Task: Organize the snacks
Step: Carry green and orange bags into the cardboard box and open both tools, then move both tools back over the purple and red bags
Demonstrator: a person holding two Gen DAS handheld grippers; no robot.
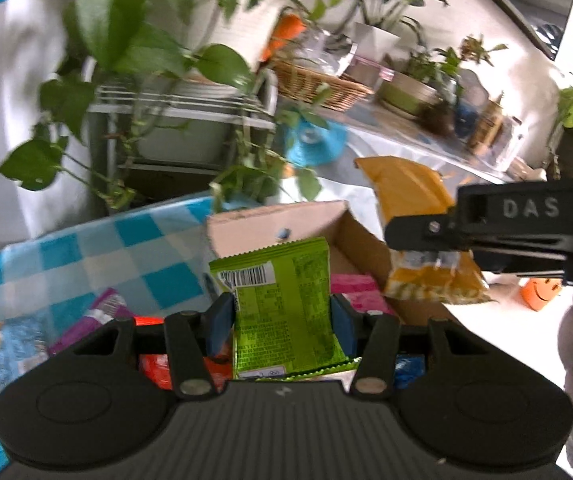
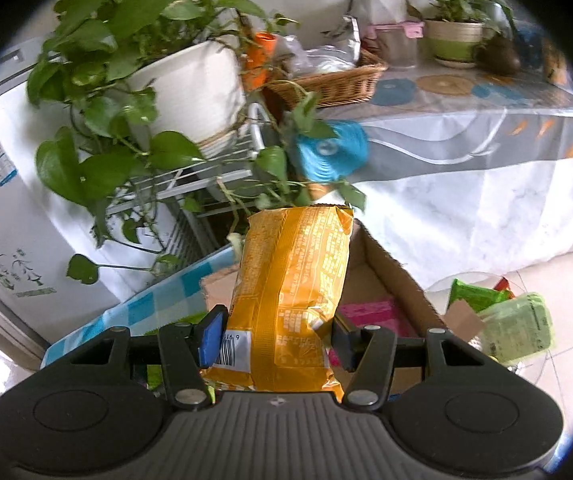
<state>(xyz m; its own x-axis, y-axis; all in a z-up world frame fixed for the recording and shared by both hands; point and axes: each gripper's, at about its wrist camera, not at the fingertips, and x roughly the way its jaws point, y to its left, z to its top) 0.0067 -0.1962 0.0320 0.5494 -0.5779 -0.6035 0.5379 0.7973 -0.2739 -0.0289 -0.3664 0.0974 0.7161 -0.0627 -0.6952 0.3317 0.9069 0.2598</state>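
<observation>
The left gripper (image 1: 282, 324) is clamped on a lime-green foil snack packet (image 1: 286, 304), its blue pads (image 1: 219, 326) pressing the packet's two long edges. The packet stands upright in the grip, long axis running up and away from the hand, crimped top edge uppermost and the printed back with its barcode facing the hand. It hangs over the near end of an open brown cardboard box (image 1: 270, 224), which sits on a blue-and-white checked cloth (image 1: 86, 256). A pink packet (image 1: 356, 294) lies flat inside the box, and purple, orange-red and pale blue packets lie loose on the cloth at the box's left side.

The right gripper (image 2: 278, 336) is likewise closed on a yellow-orange foil snack bag (image 2: 294, 292), pinched near its lower end. This bag also stands on end, long axis pointing away from the hand, tilted slightly, above the box's (image 2: 386, 268) left wall. Behind the box, a leafy green pothos trails from a white pot (image 2: 190, 88) on a wire rack.
</observation>
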